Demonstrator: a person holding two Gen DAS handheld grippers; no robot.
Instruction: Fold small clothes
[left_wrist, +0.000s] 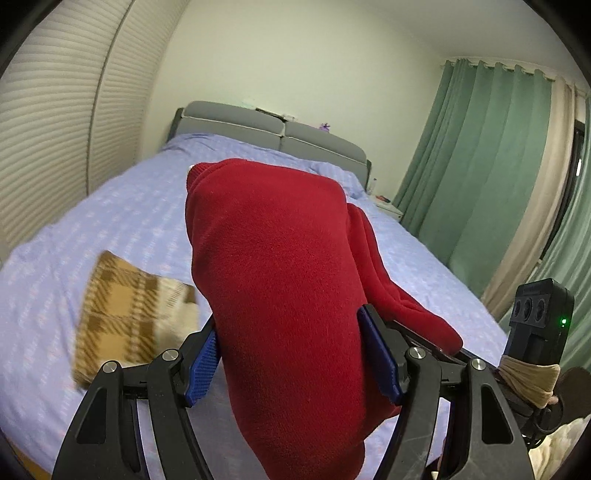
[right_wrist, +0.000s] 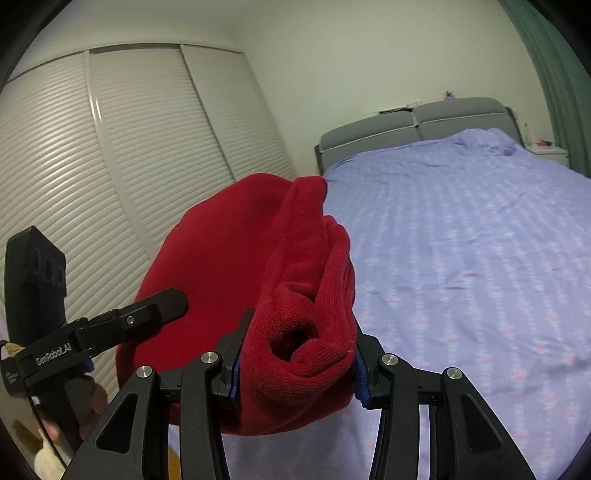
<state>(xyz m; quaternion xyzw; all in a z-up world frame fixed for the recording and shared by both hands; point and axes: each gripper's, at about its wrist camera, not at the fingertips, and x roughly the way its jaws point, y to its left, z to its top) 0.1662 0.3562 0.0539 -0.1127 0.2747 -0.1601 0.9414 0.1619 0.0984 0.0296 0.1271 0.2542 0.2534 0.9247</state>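
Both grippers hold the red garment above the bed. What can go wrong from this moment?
1. The red garment is thick and folded in layers; inner layers may slip from the right gripper, undoing the fold.
2. The left gripper clamps a bulky bundle, so its hold may be weak.
3. Lowering it could land on the plaid cloth on the bed.

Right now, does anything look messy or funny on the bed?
Nothing looks wrong. The red garment is bunched up only because both grippers, left and right, hold it above the bed. The plaid cloth lies folded on the sheet.
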